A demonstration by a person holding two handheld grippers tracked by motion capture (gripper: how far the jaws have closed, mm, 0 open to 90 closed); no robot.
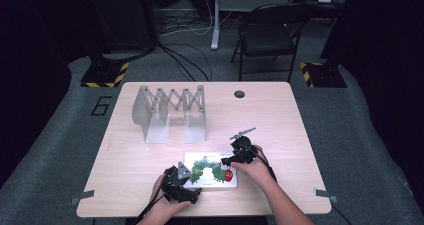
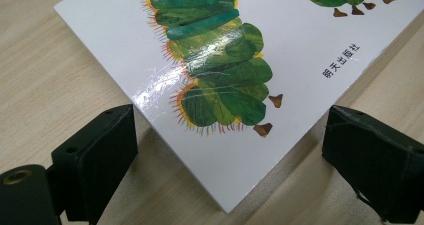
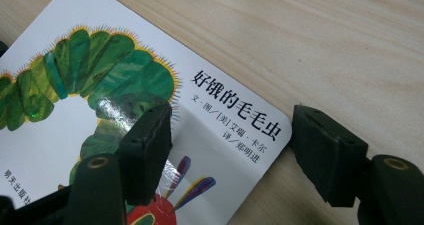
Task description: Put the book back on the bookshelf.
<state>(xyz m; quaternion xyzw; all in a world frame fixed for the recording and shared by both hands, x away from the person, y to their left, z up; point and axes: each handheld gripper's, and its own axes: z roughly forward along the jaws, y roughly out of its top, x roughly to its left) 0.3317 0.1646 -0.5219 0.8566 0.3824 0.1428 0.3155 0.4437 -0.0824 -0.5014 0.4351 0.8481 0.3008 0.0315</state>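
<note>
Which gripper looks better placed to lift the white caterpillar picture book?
Probably left: the left gripper has the white caterpillar picture book's corner between its open jaws; the right gripper straddles an edge.

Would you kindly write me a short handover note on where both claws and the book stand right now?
Left claw: open, jaws either side of the book's near corner, not pressing on it.
Right claw: open, one jaw over the cover, the other beside the book's edge over the table; no grip.
Book: lies flat and closed, cover up, near the table's front edge. The rack stands empty behind it.
Done: both claws are at the book.
Left: probably grip it, lift it and stand it in the rack.
</note>
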